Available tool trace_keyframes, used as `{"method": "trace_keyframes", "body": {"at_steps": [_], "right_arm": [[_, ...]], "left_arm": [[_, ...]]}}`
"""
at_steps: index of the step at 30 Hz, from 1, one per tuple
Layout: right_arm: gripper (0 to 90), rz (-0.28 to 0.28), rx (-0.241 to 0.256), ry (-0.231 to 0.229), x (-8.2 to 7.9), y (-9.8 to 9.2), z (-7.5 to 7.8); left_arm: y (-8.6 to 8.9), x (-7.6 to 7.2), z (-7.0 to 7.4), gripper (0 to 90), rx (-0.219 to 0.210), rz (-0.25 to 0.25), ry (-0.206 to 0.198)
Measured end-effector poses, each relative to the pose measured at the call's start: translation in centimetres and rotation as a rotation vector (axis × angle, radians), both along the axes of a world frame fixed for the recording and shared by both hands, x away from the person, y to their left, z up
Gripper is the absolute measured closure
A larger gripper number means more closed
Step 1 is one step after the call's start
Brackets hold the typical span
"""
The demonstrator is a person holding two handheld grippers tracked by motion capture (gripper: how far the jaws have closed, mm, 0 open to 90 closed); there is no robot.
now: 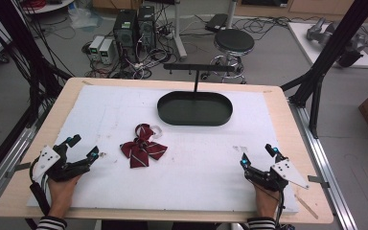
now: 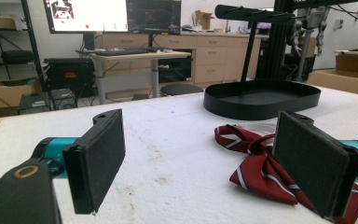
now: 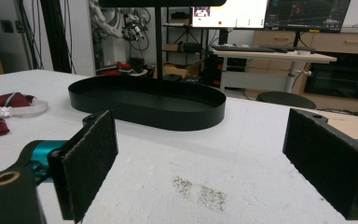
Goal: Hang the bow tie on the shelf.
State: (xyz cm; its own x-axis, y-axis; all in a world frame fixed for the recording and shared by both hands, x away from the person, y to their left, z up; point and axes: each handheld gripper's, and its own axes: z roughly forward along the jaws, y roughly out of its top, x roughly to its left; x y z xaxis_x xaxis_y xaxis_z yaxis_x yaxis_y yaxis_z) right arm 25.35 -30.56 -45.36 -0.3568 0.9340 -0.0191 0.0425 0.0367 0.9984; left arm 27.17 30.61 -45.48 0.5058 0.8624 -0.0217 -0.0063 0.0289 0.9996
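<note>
Left gripper [image 1: 83,149], held in my left hand [image 1: 63,188] near the table's front-left corner, stands with its jaws spread wide and nothing between them; in its own view the bow tie [image 2: 279,163] lies partly behind one pad. Right gripper [image 1: 258,155], in my right hand [image 1: 267,199] at the front right, is likewise wide open and empty. Between the two, left of centre on the white foam sheet [image 1: 196,158], lies the red striped bow tie [image 1: 143,149] with its pale neck strap, just beside my left gripper and well apart from my right.

Progress, as I judge it: nothing is gripped or lifted yet; the black oval tray [image 1: 195,109] of the hanger stand [image 1: 199,68] is bare, so the whole pick and placing remains.

Room: open foam on all sides of the tie; the tray rim and the stand's upright post sit beyond it, and the wooden table edge [image 1: 287,124] runs well outside the foam.
</note>
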Motion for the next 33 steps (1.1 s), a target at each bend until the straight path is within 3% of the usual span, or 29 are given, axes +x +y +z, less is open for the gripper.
{"method": "trace_keyframes", "body": {"at_steps": [8, 21, 23, 33], "right_arm": [[9.2, -0.005, -0.001, 0.005, 0.0, 0.0, 0.0], [9.2, -0.01, -0.015, 0.01, 0.1, 0.2, 0.0], [9.2, -0.01, -0.02, 0.008, 0.1, 0.2, 0.1], [9.2, -0.013, -0.026, 0.016, 0.1, 0.3, 0.1]], "left_arm": [[-0.2, 0.0, 0.0, 18.0, 0.021, 0.001, -0.002], [-0.1, 0.1, 0.1, 17.8, 0.016, -0.008, 0.01], [-0.2, 0.3, 0.3, 17.6, 0.03, -0.006, 0.023], [0.6, 0.4, 1.8, 17.4, 0.04, 0.0, 0.015]]}}
